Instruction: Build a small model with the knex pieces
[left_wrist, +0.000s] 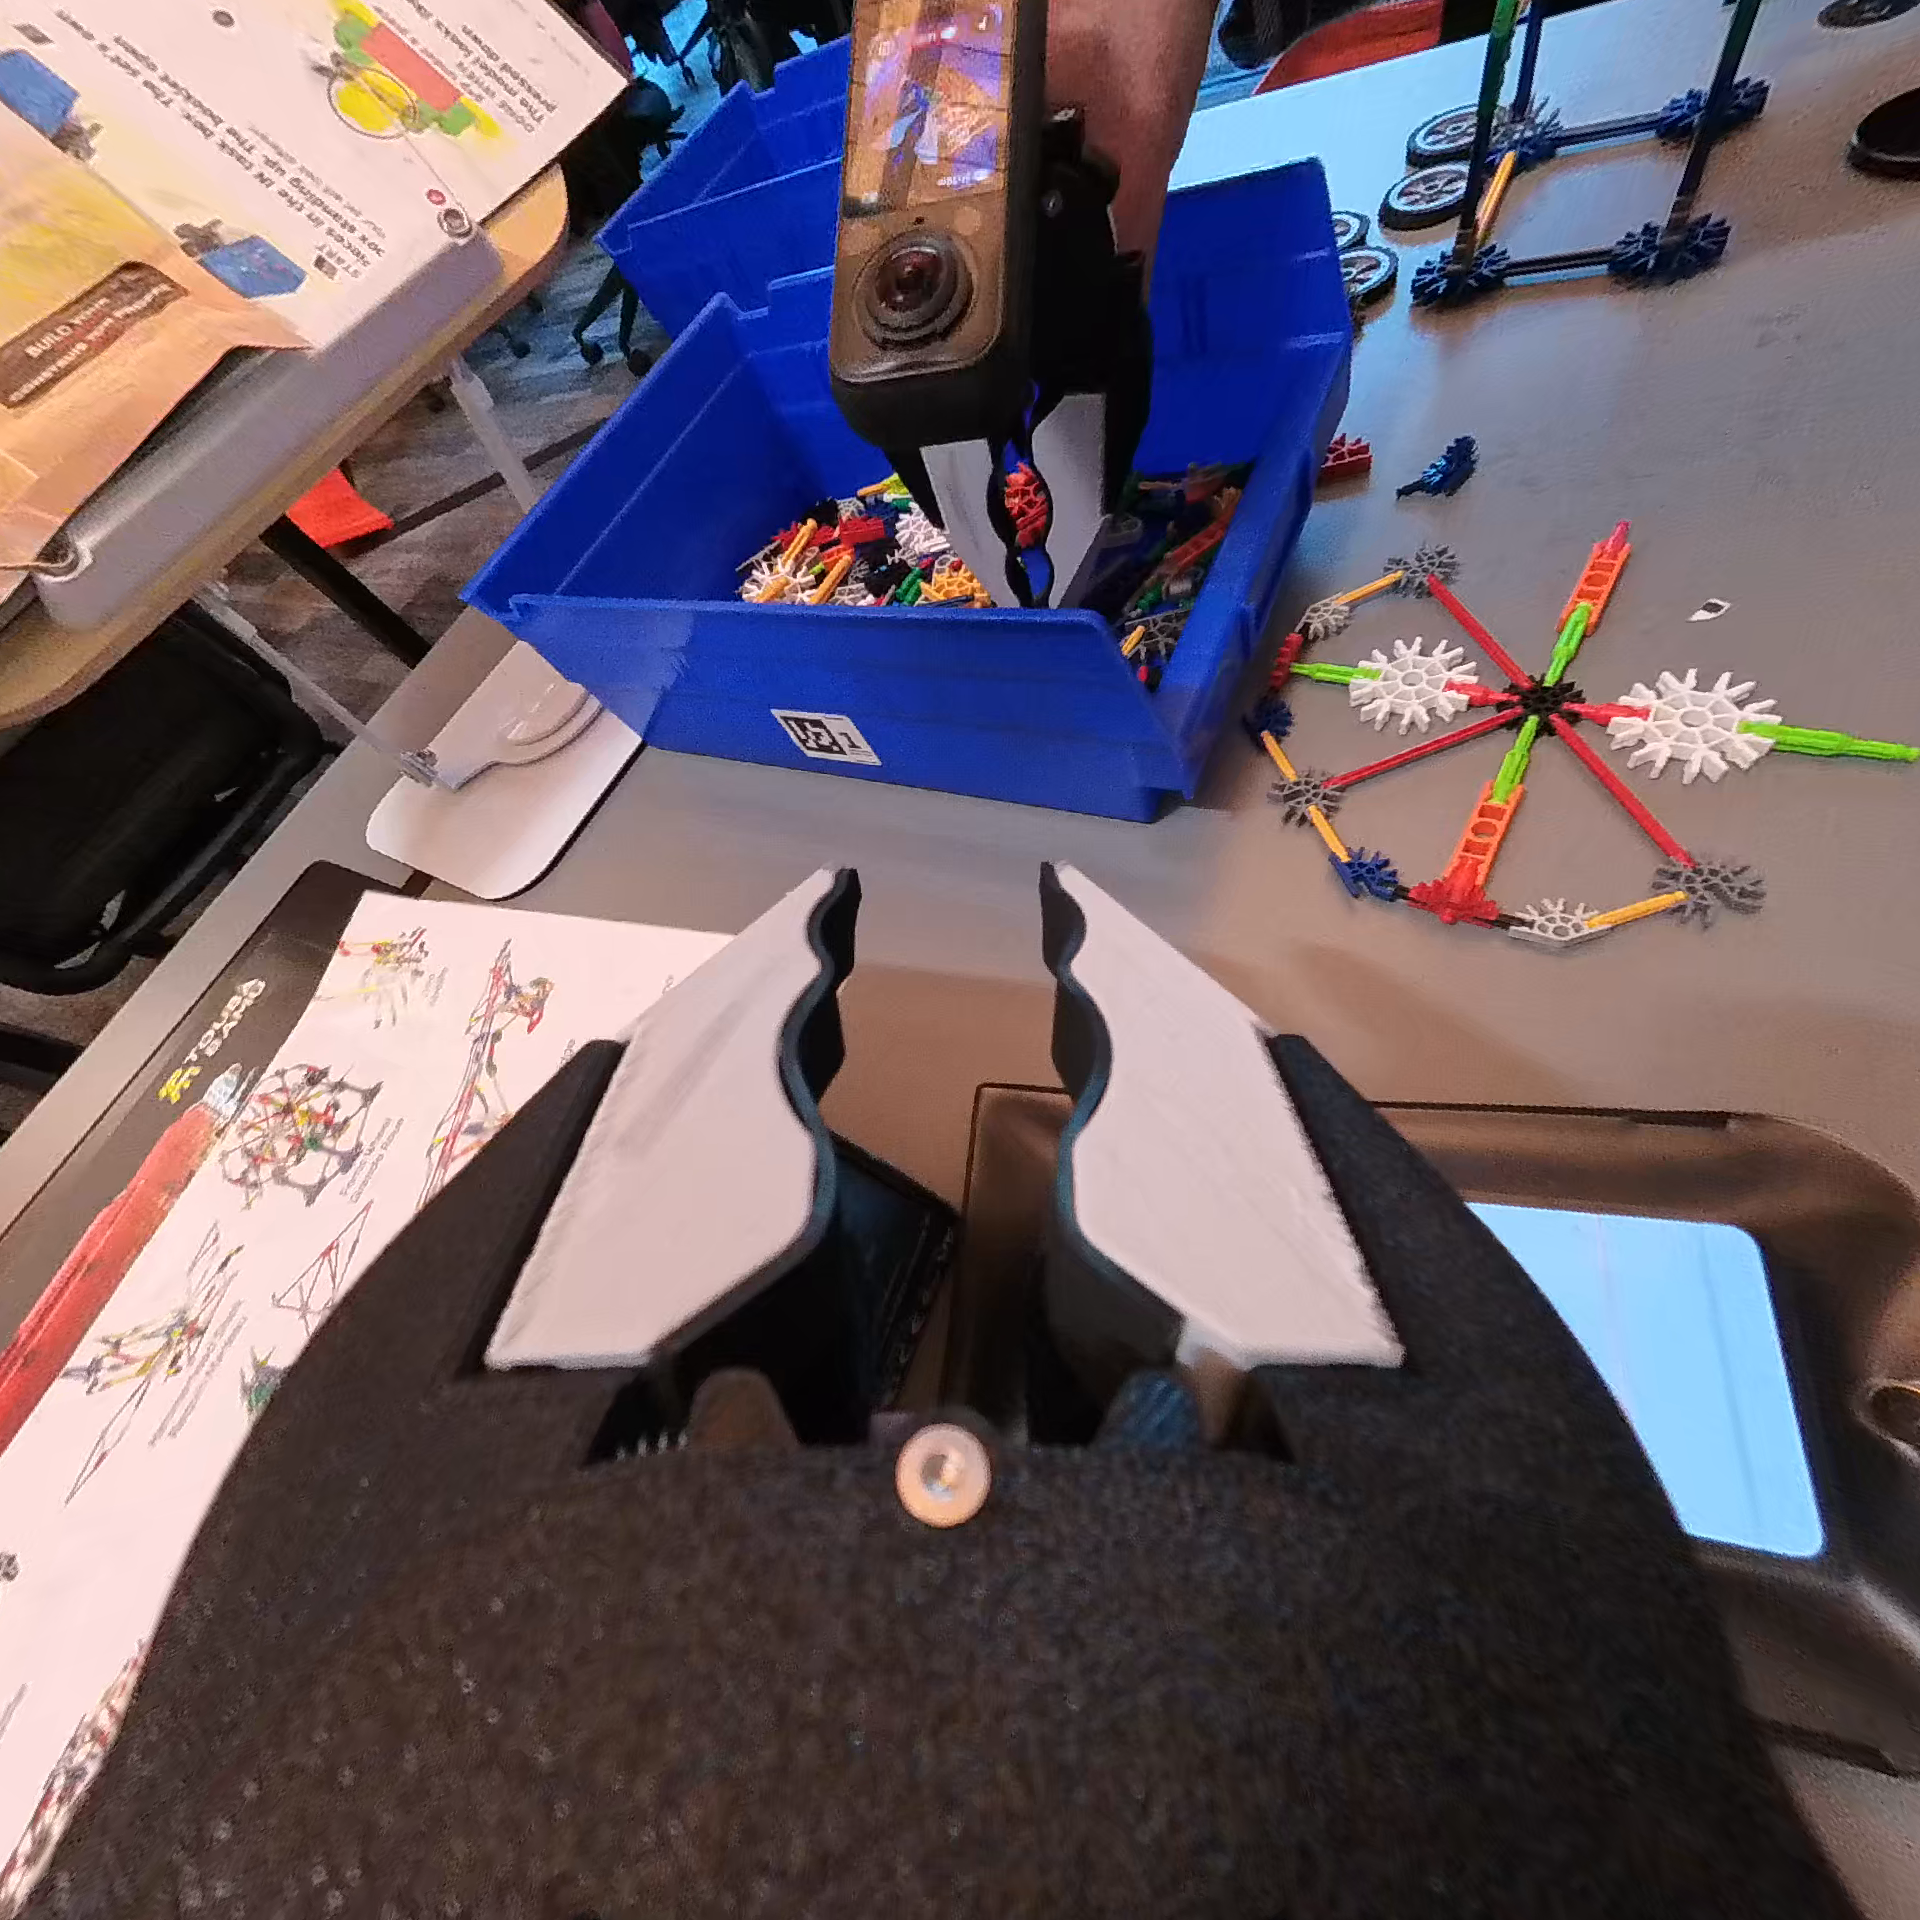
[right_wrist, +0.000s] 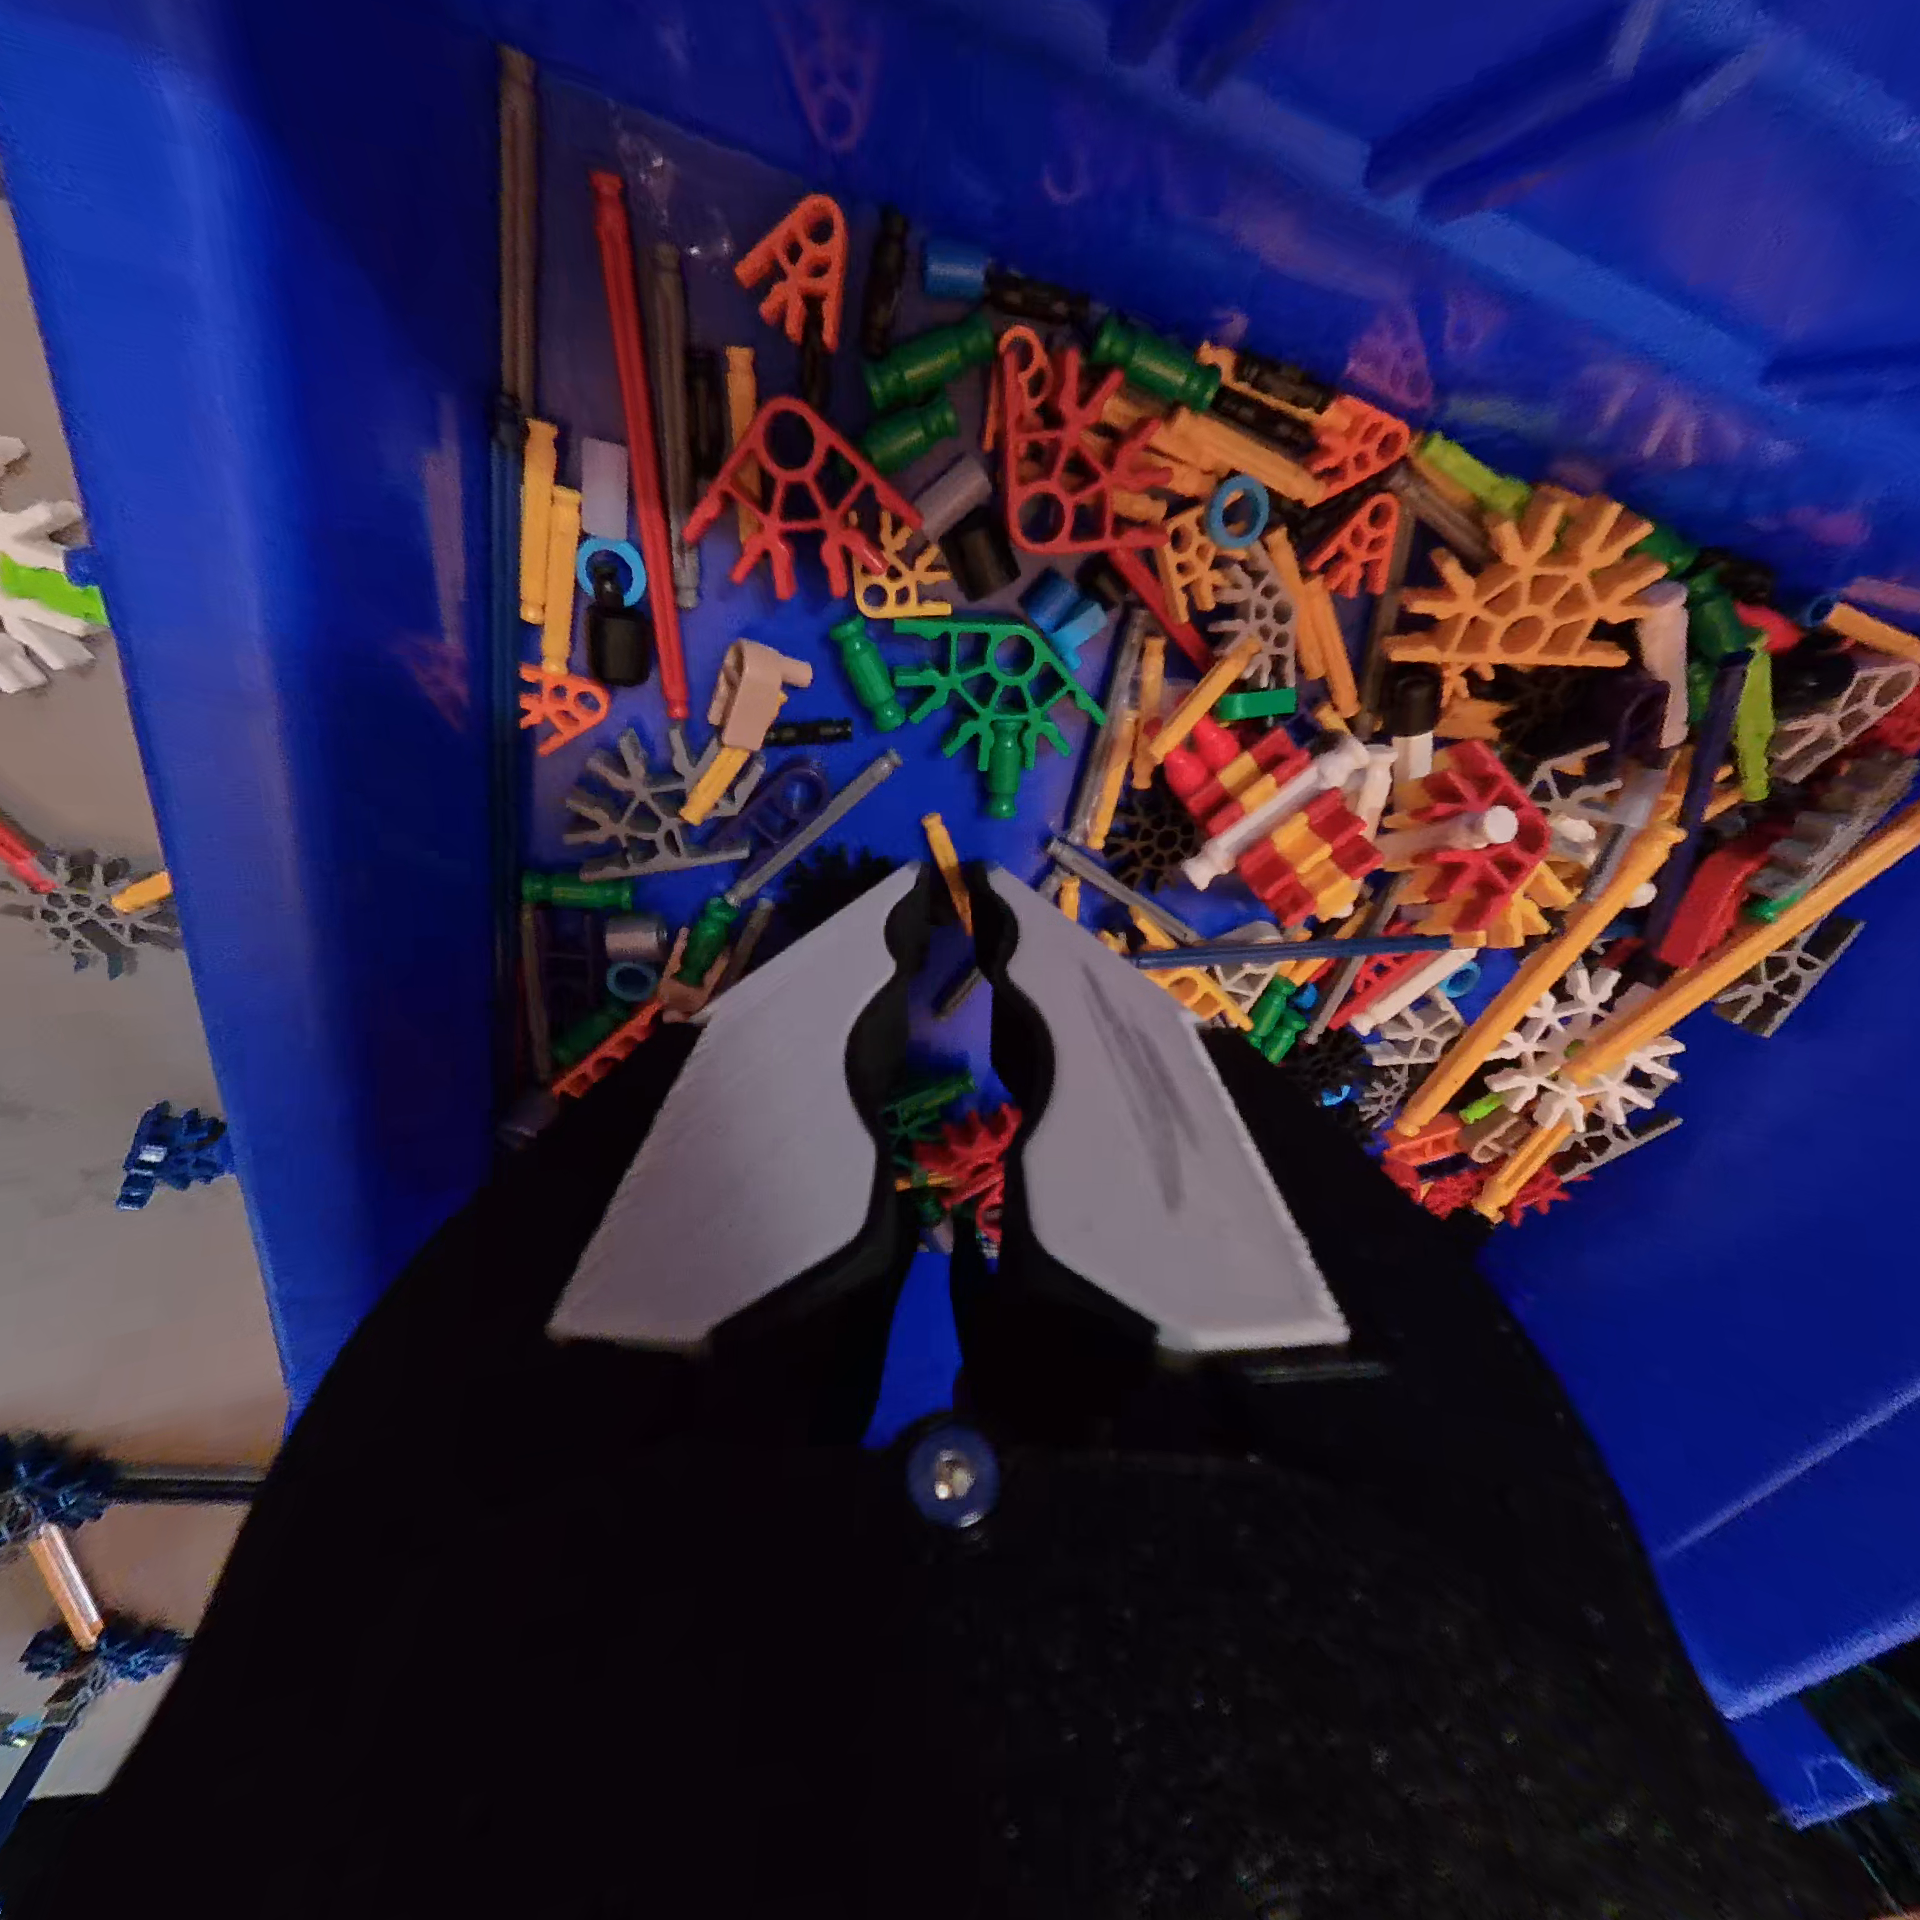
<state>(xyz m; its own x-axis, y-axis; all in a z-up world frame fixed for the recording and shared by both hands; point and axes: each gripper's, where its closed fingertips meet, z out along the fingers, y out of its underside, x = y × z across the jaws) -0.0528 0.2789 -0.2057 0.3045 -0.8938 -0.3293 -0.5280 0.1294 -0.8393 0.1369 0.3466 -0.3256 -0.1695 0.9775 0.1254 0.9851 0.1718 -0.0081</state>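
My right gripper (right_wrist: 951, 881) is down inside a blue bin (right_wrist: 312, 727), shut on a short yellow rod (right_wrist: 938, 844) that sticks out past its tips. Many loose coloured rods and connectors (right_wrist: 1299, 727) lie on the bin floor around it. In the left wrist view the right gripper (left_wrist: 1027, 592) reaches into the bin (left_wrist: 831, 655) from above, with a camera on it. My left gripper (left_wrist: 951, 883) is open and empty, above the grey table in front of the bin.
A flat wheel-shaped build of rods and connectors (left_wrist: 1538, 696) lies right of the bin. A rod frame with black wheels (left_wrist: 1558, 156) stands at the back right. An instruction booklet (left_wrist: 312, 1143) lies at the left, a dark device with a screen (left_wrist: 1642, 1351) at the lower right. The left gripper's tips are roughly 25 cm from the right gripper's.
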